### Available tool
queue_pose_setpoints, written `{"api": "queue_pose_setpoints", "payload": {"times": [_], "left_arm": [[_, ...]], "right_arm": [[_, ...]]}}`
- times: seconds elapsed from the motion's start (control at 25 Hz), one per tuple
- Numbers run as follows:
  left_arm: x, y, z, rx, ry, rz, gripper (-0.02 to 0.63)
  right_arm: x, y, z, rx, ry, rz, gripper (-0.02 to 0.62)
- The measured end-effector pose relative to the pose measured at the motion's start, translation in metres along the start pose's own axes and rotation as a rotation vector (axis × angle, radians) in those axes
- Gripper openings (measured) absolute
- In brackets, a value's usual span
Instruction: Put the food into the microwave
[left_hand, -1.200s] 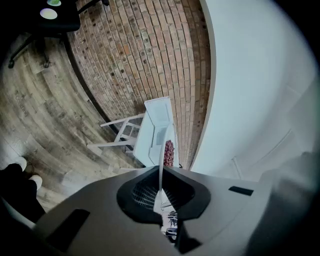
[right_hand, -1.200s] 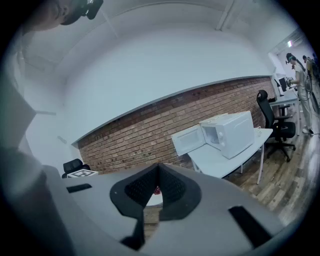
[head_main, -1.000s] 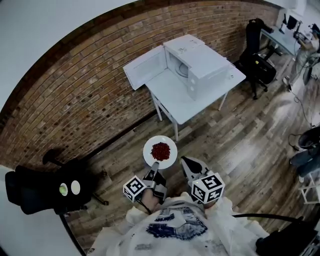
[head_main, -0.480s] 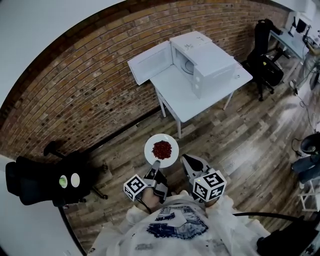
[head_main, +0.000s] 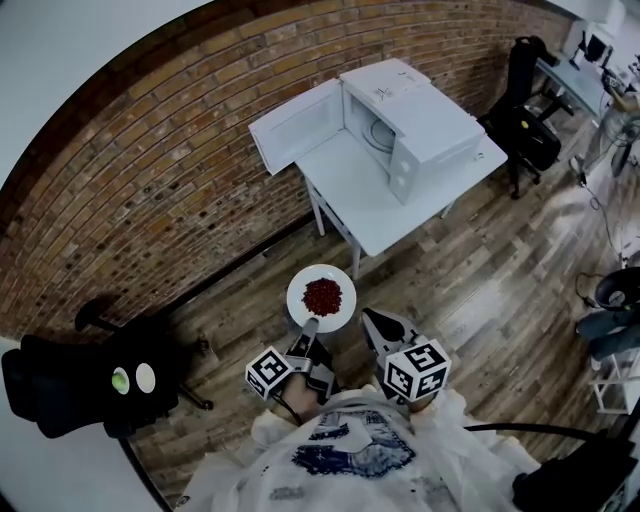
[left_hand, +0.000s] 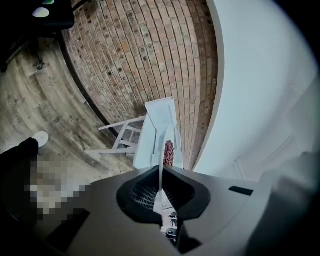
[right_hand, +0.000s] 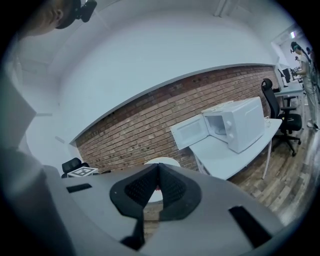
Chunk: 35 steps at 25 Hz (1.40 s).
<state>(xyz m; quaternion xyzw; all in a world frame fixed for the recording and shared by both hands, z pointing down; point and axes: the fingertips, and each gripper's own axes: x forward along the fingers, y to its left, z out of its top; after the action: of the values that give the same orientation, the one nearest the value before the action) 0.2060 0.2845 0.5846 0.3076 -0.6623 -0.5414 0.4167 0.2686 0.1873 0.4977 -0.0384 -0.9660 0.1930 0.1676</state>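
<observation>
The only markings that stand out are the black-and-white square patterns on the marker cubes (head_main: 268, 372) behind each pair of tongs. A few small dark marks on the top of the white microwave (head_main: 425, 115) are too small to read. A blue print on the person's pale shirt (head_main: 350, 455) cannot be made out either. The white plate (head_main: 300, 308) carries a low heap of dark red food (head_main: 322, 296) at its middle. It is held out level over the wooden floor (head_main: 480, 300), in front of the person and well short of the white surface (head_main: 375, 205). The left tongs (head_main: 311, 328) are clenched on the plate's near rim. In the left gripper view the rim runs as a thin pale edge straight up between the closed pads of the left tongs (left_hand: 161, 170), with the food (left_hand: 169, 152) beyond it. The right tongs (head_main: 372, 322) hang just beside the plate without touching it. In the right gripper view they (right_hand: 158, 166) are pressed together at the tips with nothing between them. The microwave stands on the surface against the brick wall (head_main: 150, 180), its door (head_main: 296, 125) swung wide to the left. The round turntable (head_main: 380, 132) shows in the open cavity, with nothing on it. A black office chair (head_main: 525, 120) stands near the surface's far right end.
</observation>
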Motion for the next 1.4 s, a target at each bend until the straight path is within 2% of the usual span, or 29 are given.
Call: {"api": "queue_pose_setpoints", "payload": {"times": [0.36, 0.8, 1.0, 1.4], "left_arm": [[0.048, -0.012, 0.112, 0.035, 0.047, -0.013, 0.015], [0.082, -0.007, 0.196, 0.038, 0.124, -0.008, 0.015], [0.090, -0.006, 0.216, 0.045, 0.166, -0.017, 0.015], [0.109, -0.007, 0.213, 0.030, 0.239, -0.029, 0.015]], "right_arm": [[0.101, 0.012, 0.033, 0.011, -0.001, -0.058, 0.014], [0.190, 0.027, 0.054, 0.038, -0.021, -0.116, 0.014], [0.206, 0.033, 0.058, 0.049, -0.037, -0.157, 0.014], [0.207, 0.022, 0.064, 0.064, -0.048, -0.232, 0.014]]}}
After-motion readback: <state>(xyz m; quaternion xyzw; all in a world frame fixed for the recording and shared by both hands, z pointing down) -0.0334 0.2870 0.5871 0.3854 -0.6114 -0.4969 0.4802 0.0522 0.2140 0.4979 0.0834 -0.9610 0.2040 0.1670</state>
